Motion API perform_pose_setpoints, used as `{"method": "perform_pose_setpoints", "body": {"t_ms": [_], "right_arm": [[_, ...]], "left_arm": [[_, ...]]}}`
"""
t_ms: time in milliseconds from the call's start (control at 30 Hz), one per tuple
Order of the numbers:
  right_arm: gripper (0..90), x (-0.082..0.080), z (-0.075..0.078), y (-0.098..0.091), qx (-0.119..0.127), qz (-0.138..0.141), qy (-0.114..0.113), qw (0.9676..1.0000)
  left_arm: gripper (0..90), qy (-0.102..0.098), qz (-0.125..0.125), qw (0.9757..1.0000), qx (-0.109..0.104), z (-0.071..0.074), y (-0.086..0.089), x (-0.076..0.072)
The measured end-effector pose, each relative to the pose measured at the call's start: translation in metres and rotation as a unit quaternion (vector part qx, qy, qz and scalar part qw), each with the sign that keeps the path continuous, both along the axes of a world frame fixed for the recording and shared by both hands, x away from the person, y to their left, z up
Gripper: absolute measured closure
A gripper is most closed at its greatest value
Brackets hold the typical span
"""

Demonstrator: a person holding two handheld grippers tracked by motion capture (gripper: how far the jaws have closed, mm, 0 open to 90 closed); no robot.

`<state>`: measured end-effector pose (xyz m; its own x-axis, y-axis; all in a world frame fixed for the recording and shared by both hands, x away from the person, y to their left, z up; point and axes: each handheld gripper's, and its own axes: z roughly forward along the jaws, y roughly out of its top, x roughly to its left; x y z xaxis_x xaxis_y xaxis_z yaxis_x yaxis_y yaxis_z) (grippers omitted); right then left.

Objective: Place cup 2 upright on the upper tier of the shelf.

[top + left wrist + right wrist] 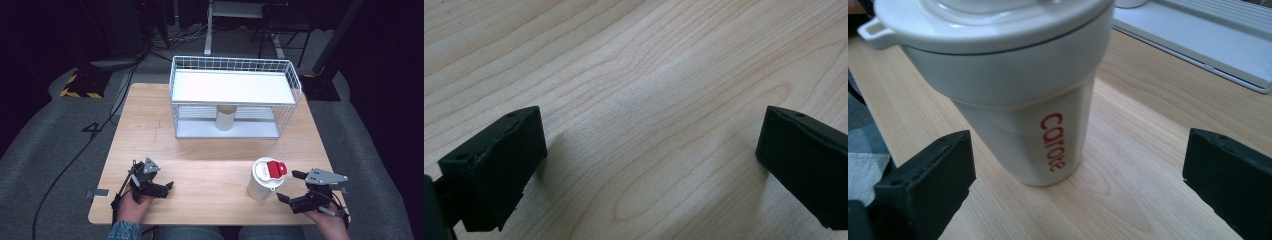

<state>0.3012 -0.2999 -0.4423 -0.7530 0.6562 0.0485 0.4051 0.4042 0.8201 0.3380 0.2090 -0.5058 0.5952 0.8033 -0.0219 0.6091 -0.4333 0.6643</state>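
White travel tumbler (262, 184) upright on wooden table (210, 175), front right quarter, near the front edge. White lid on, with red flip cap (275, 168) on top and a small tab at the lid rim. Red vertical lettering "carore" on the tumbler body (1052, 141), read from the right gripper view.

Right gripper (292, 187) just right of the tumbler, low over the table, held in a hand (327, 222) at the front right corner. Jaws spread wide, nothing between the tips; tumbler standing just beyond them, centred in the gap in the right gripper view (1078, 175), not touched. Grey three-cornered plate on top of the gripper.

Left gripper (167, 187) at front left, well apart from the tumbler, held in a hand (134, 202) with a denim sleeve (124, 231) at the bottom edge. Jaws wide apart here too (651, 165), bare wood grain between them, nothing gripped. Jaws close above the tabletop, soft shadows beneath each.

White wire rack (235, 97) at the far middle of the table, flat white shelf on top, open lower tier. Second cup (225, 117), pale, standing upright on the lower tier under the shelf, near its middle. Rack well apart from the tumbler.

Grey carpet (50, 140) around the table, black cables trailing across it at left.
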Motion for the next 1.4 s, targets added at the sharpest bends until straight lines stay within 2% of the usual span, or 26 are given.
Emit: {"method": "perform_pose_setpoints", "body": {"t_ms": [200,467,767,867,1000,1133,1267,1333,1400], "right_arm": [[0.5,0.001,-0.005,0.012,0.012,0.014,0.005,0.9998],[0.5,0.009,-0.017,0.02,0.061,0.042,0.006,0.9972],[0.2,0.013,-0.023,0.032,0.072,0.05,-0.024,0.9959],[0.2,0.015,-0.025,0.034,0.085,0.052,-0.027,0.9947],[0.2,0.017,-0.028,0.038,0.091,0.051,-0.038,0.9938],[0.3,0.019,-0.031,0.04,0.096,0.052,-0.037,0.9933],[2.0,0.02,-0.036,0.044,0.097,0.053,-0.037,0.9931],[7.6,0.019,-0.037,0.046,0.096,0.054,-0.043,0.993],[8.3,0.018,-0.037,0.046,0.092,0.053,-0.048,0.9932]], "left_arm": [[0.3,0.0,0.0,1.0,0.0,0.0,0.0,0.0],[0.3,0.0,0.0,1.0,0.0,0.0,0.0,0.0],[0.3,0.0,0.0,1.0,0.0,0.0,0.0,0.0],[0.3,0.0,0.0,1.0,0.0,0.0,0.0,0.0],[0.3,0.0,0.0,1.0,0.0,0.0,0.0,0.0],[0.3,0.0,0.0,1.0,0.0,0.0,0.0,0.0],[0.3,0.0,0.0,1.0,0.0,0.0,0.0,0.0],[0.3,0.0,0.0,1.0,0.0,0.0,0.0,0.0],[0.3,0.0,0.0,1.0,0.0,0.0,0.0,0.0]]}}
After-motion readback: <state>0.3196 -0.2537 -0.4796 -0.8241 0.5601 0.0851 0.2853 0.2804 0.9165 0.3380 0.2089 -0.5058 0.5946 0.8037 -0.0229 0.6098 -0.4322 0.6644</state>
